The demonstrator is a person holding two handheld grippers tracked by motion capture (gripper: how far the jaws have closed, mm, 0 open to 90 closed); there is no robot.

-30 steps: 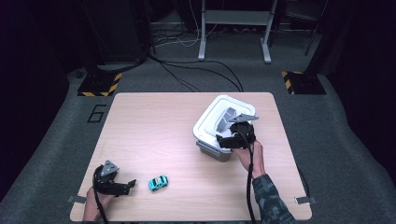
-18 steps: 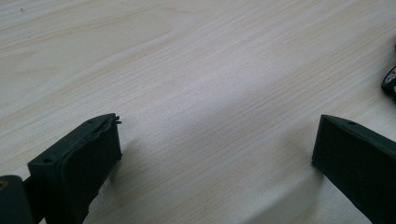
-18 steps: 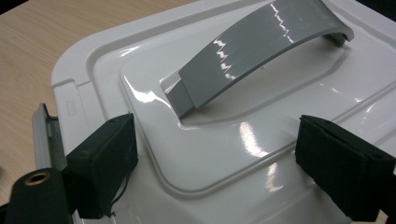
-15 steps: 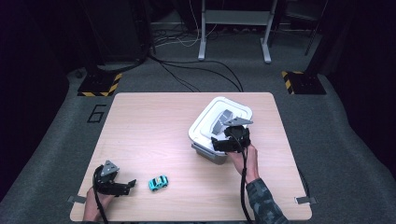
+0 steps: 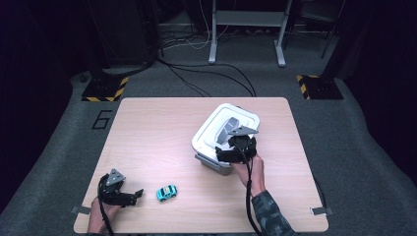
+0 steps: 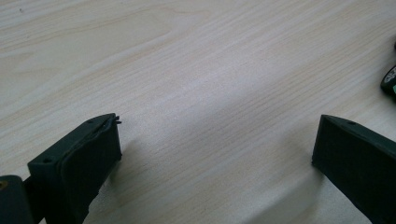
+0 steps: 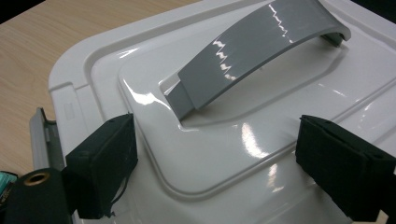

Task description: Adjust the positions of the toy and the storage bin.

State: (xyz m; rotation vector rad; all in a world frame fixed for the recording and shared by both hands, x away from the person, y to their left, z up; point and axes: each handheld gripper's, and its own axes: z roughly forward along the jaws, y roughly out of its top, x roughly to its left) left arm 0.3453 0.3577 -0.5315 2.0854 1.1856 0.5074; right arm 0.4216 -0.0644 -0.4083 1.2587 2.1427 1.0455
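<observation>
Lidded and single, one white plastic storage box [image 5: 216, 135] with a grey handle [image 7: 261, 51] is sitting right of centre on our wooden table [image 5: 157, 137]; we cannot see inside. We are hovering our right gripper [image 7: 219, 161] above its lid, jaws apart, gripping nothing. Our left gripper [image 5: 129, 195] is resting wide beside one small teal toy car [image 5: 166, 192].

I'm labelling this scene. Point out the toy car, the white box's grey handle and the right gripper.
toy car [image 5: 167, 192], high view, on its teal roof.
grey handle [image 7: 252, 51], right gripper view, on the middle of its glossy top.
right gripper [image 7: 217, 163], right gripper view, midway between its two black fingers, over the lid.
</observation>
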